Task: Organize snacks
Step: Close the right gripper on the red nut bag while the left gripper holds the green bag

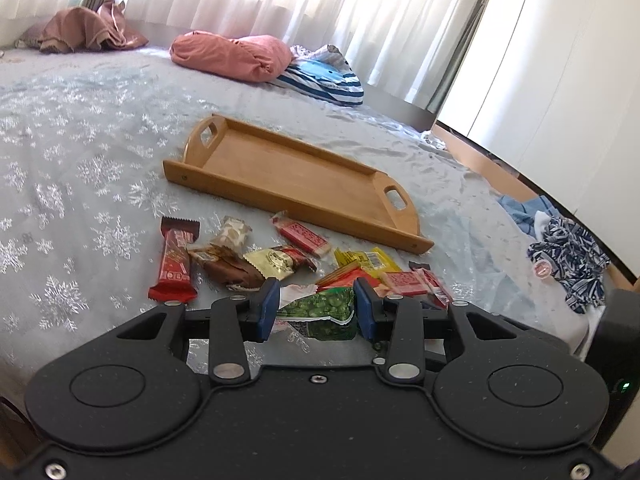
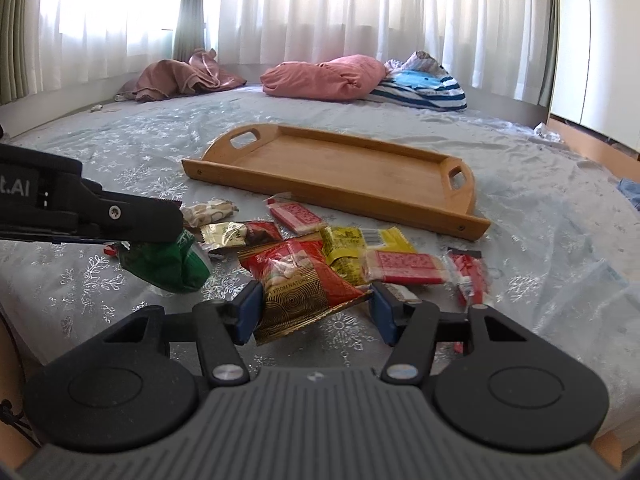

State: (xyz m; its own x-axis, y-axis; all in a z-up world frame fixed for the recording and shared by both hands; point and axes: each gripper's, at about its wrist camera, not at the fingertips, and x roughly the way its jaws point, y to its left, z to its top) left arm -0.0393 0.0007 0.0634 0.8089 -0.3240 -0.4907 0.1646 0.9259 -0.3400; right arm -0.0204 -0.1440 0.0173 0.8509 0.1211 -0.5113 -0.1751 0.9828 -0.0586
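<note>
- Left wrist view: blue pads of the left gripper (image 1: 316, 307) press on both sides of a green snack packet (image 1: 326, 312), which is clamped between them above the bedspread (image 1: 80, 152).
- Just beyond its fingertips lies the scattered snack pile: a long red bar (image 1: 175, 261) ahead to the left, a brown wrapper (image 1: 229, 267) and a gold packet (image 1: 274, 263) straight ahead, a yellow packet (image 1: 366, 260) and pink wafer packs (image 1: 404, 283) ahead to the right.
- Farther ahead, past the pile, the wooden tray (image 1: 296, 196) rests on the bedspread with nothing in it.
- Right wrist view: the right gripper (image 2: 316, 310) has a red-and-gold nut bag (image 2: 304, 280) between its blue pads; the left pad touches the bag's edge, the right pad meets only its corner, and whether the grip is firm I cannot tell.
- To its left, the left gripper (image 2: 176, 224) holds the green snack packet (image 2: 168, 266) clear of the bedspread (image 2: 540, 220).
- Ahead of the fingertips lie the yellow packet (image 2: 360, 242) and pink wafer packs (image 2: 404, 267); the wooden tray (image 2: 344, 200) sits beyond them.
</note>
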